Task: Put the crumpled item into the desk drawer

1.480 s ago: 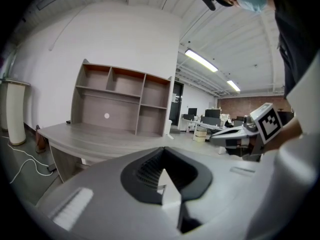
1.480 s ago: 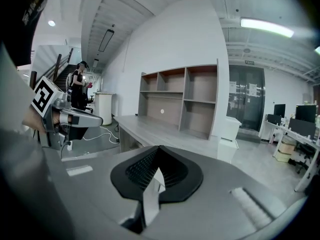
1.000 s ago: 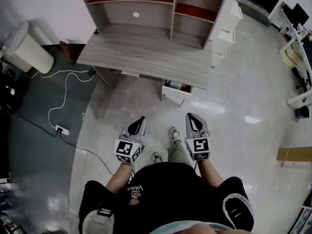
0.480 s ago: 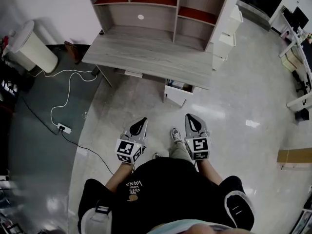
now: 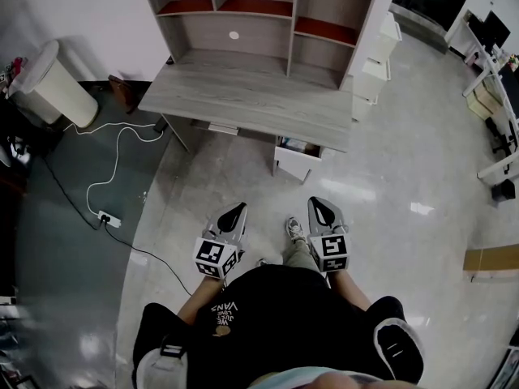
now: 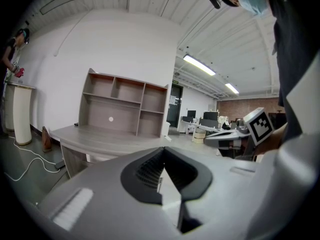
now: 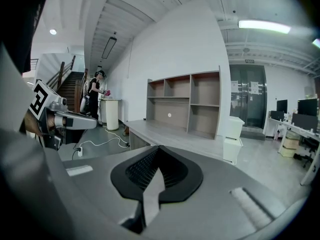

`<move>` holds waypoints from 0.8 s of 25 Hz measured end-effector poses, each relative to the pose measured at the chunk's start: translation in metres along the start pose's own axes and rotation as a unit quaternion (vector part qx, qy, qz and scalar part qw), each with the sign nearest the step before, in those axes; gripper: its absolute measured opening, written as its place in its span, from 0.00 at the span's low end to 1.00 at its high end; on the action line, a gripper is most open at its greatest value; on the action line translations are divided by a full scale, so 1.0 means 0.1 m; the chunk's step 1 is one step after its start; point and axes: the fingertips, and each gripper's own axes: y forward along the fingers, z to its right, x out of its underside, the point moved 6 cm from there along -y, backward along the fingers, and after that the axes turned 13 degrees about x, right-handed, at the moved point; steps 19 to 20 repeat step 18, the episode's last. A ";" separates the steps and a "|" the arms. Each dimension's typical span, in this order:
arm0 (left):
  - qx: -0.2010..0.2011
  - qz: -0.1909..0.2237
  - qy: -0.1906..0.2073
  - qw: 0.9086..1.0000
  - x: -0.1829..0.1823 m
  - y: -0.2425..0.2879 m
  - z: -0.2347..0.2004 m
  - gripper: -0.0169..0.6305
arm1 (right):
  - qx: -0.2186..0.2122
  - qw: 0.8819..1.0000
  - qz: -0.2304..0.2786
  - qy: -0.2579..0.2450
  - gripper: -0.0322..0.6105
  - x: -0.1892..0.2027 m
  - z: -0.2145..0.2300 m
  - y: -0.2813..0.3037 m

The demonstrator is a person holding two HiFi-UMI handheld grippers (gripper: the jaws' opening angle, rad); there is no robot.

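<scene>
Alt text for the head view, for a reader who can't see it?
Seen from above, a person holds the left gripper and right gripper, jaws shut and empty, facing a grey desk whose drawer stands open.

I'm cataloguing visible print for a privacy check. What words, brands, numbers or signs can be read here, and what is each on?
"VANS", upside down in the head view, on the person's black shirt; the smaller print beside it is too small to read.
On the left marker cube and the right marker cube: square patterns only, no letters.
On the green sign over the doorway: too small to read.
</scene>
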 end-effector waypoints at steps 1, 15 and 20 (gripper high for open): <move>0.000 -0.001 -0.001 1.000 0.00 -0.01 0.00 0.11 | -0.001 1.000 0.000 0.000 0.05 0.01 -0.01 0.00; -0.004 0.002 -0.007 1.000 0.02 -0.06 -0.02 0.11 | -0.006 1.000 0.004 -0.003 0.05 -0.04 -0.07 0.00; -0.005 0.004 -0.009 1.000 0.03 -0.06 -0.04 0.11 | -0.007 1.000 0.003 0.001 0.05 -0.06 -0.09 0.01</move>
